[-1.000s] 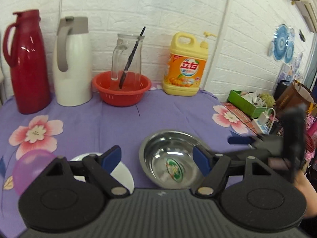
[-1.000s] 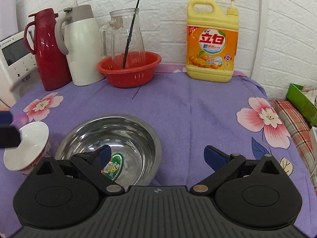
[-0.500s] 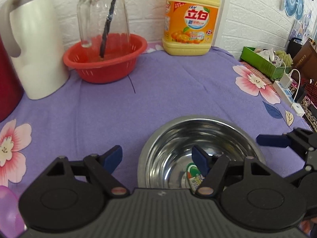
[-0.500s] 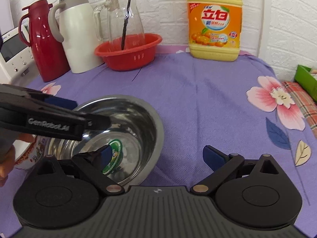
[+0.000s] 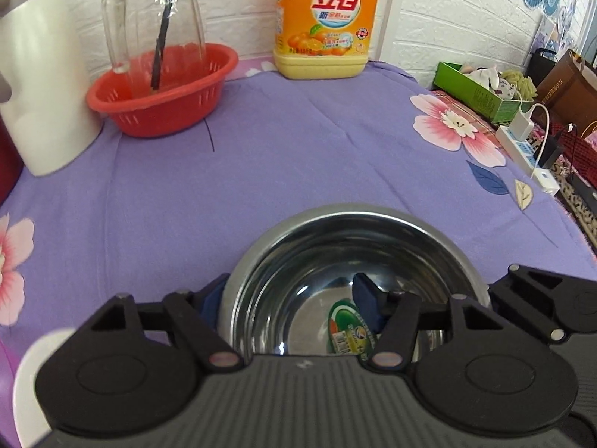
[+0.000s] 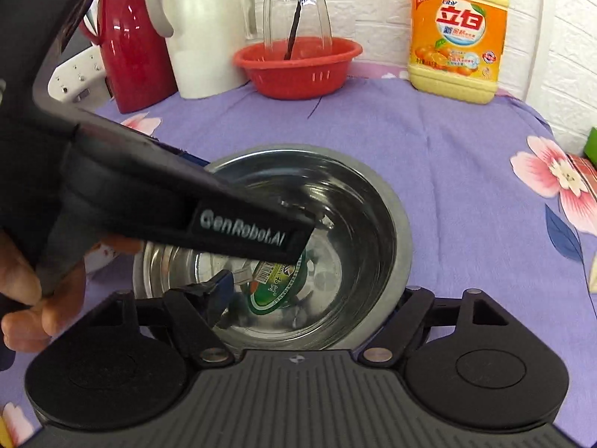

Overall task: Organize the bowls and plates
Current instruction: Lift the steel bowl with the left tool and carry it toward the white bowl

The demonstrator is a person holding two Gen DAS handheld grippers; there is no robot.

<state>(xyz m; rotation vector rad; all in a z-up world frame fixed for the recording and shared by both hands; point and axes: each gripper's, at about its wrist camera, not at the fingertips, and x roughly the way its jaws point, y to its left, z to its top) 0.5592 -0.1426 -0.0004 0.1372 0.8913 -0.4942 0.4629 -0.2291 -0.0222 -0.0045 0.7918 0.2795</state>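
Together, two sets of tongs close in on a steel bowl (image 5: 358, 261) near the front edge of a purple, flower-printed worktop (image 5: 298, 149). The left tongs (image 5: 291, 300) are spread wide, one fingertip outside the bowl's left rim and the other down inside it, a placing that looks meant to pinch the wall. The right tongs (image 6: 317, 295) straddle the opposite side, equally wide (one blue tip shows inside the bowl; the other is hidden past the rim). Neither grips anything yet. Taking the bowl from both sides probably serves to steady slippery, thin metal for a lift. A white dish (image 5: 33, 377) sits at the left, only partly in view, and may be meant to join the bowl.

Legible writing: "GenRobot.AI" on the left tool's arm, as the right camera sees it, and "Liby" with large Chinese characters on the yellow detergent jug (image 6: 460, 33) by the wall. A green oval sticker (image 6: 274, 285) with a barcode lies on the bowl's bottom; its small print is unreadable. A red basket (image 5: 164, 89) holds a glass pitcher (image 5: 156, 22).
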